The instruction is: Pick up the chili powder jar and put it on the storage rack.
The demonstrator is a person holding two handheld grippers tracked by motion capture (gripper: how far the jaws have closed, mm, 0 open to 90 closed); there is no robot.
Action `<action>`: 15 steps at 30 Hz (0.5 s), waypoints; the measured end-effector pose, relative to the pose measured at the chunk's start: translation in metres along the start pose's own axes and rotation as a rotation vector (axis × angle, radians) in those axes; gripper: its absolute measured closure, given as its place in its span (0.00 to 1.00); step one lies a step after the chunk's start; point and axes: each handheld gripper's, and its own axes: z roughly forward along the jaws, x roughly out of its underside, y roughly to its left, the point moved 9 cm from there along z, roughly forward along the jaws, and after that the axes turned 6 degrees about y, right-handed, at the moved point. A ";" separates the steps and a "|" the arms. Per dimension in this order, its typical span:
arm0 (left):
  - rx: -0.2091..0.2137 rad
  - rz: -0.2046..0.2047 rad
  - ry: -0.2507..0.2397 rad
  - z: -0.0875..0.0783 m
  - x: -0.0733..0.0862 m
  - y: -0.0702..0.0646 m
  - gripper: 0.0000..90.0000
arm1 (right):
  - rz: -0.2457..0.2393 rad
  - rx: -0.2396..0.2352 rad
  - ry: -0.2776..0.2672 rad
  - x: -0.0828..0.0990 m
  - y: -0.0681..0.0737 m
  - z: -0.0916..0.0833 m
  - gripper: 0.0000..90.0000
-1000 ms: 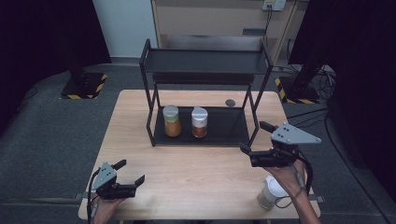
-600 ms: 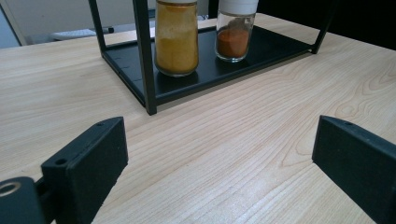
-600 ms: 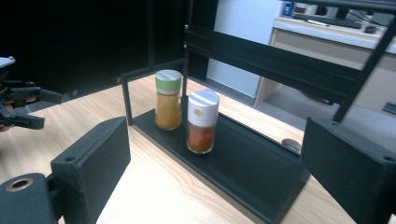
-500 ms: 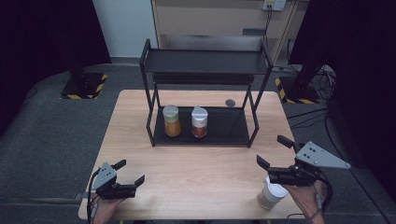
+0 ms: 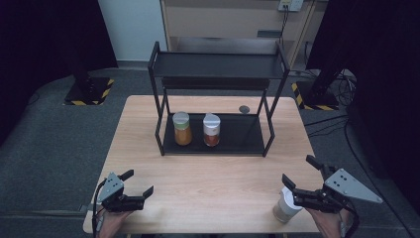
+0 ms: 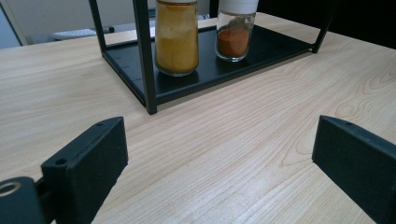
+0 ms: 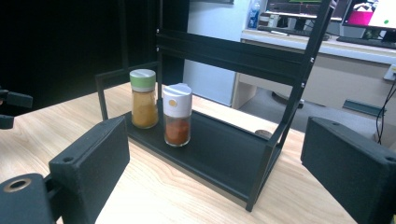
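Observation:
A black two-tier rack (image 5: pixel 216 66) stands at the back middle of the wooden table (image 5: pixel 213 173). Its lower shelf (image 7: pixel 219 154) holds a green-lidded jar of yellow spice (image 5: pixel 182 128) (image 6: pixel 176 37) (image 7: pixel 143 99) and a white-lidded jar of red spice (image 5: pixel 211 130) (image 6: pixel 233 32) (image 7: pixel 177 115). A third white-lidded jar (image 5: pixel 286 206) stands at the front right corner. My right gripper (image 5: pixel 298 170) (image 7: pixel 217 140) hovers open just above and behind it, empty, aimed at the rack. My left gripper (image 5: pixel 137 182) (image 6: pixel 222 140) rests open and empty at the front left.
A small dark round object (image 5: pixel 243 109) lies on the table behind the rack's right side. A pale cabinet (image 5: pixel 233 20) stands past the table's far edge. Dark floor surrounds the table, with cables (image 5: pixel 341 84) at the right.
My right gripper has pulled back from near the rack's right front to the front right corner, above the white-lidded jar. The left gripper has stayed put.

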 end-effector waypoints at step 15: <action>-0.001 0.001 0.003 0.000 0.000 0.000 0.03 | 0.003 0.036 -0.014 0.027 0.003 -0.005 0.09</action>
